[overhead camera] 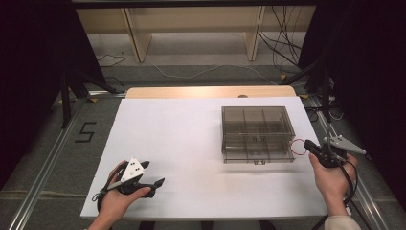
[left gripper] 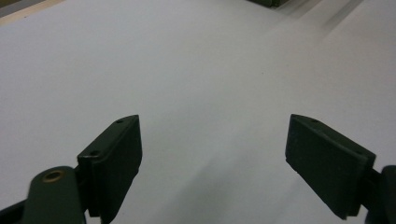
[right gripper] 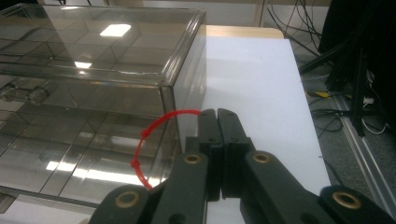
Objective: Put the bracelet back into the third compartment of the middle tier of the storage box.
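Observation:
A smoky clear plastic organiser box (overhead camera: 257, 132) with a closed lid and inner compartments sits right of centre on the white table top (overhead camera: 182, 139). My right gripper (overhead camera: 308, 143) sits at the box's right front corner, shut on a thin red ring (overhead camera: 298, 146). In the right gripper view the red ring (right gripper: 147, 147) loops out left of the closed jaws, against the box (right gripper: 93, 93) wall. My left gripper (overhead camera: 154, 173) rests near the table's front left, held in a hand, open with nothing between its jaws. Its fingers (left gripper: 116, 158) stand wide apart over bare white surface.
A wooden strip (overhead camera: 210, 91) edges the far side of the table. Cables and stand legs (overhead camera: 330, 96) crowd the floor on the right. A wooden shelf frame (overhead camera: 191, 28) stands behind. The table's right edge lies close to my right hand.

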Tool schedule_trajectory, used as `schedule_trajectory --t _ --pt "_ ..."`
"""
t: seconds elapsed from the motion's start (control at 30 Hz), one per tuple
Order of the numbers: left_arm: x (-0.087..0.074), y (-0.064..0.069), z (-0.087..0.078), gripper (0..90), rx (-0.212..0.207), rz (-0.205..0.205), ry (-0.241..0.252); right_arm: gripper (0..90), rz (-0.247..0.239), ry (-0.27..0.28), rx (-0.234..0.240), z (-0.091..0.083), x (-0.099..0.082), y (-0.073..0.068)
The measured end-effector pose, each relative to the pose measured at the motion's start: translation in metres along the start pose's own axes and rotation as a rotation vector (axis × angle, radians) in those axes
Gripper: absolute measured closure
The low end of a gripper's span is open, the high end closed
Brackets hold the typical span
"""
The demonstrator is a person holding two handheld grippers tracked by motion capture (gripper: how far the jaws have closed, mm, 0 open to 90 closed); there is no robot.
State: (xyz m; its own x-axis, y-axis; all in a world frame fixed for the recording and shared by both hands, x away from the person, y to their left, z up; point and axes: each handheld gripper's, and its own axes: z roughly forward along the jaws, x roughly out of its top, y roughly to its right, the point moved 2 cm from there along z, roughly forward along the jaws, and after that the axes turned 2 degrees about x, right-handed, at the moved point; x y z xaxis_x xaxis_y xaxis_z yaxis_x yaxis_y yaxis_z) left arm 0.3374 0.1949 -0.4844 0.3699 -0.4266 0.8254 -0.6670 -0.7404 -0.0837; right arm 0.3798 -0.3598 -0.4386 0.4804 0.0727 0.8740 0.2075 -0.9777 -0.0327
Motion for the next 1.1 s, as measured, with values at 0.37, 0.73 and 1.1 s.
schedule_trajectory --t 0.37,0.73,1.1 --pt "0.000 0.001 0.000 18.5 -0.001 0.003 0.001 89.6 -0.011 -0.005 0.007 0.002 0.001 -0.006" --pt "0.000 0.001 0.000 18.5 -0.005 0.003 0.001 89.6 -0.024 -0.002 0.016 0.004 0.004 -0.012" --pt "0.000 0.001 0.000 18.6 -0.004 0.003 0.001 89.6 -0.037 -0.005 0.024 0.006 0.004 -0.017"
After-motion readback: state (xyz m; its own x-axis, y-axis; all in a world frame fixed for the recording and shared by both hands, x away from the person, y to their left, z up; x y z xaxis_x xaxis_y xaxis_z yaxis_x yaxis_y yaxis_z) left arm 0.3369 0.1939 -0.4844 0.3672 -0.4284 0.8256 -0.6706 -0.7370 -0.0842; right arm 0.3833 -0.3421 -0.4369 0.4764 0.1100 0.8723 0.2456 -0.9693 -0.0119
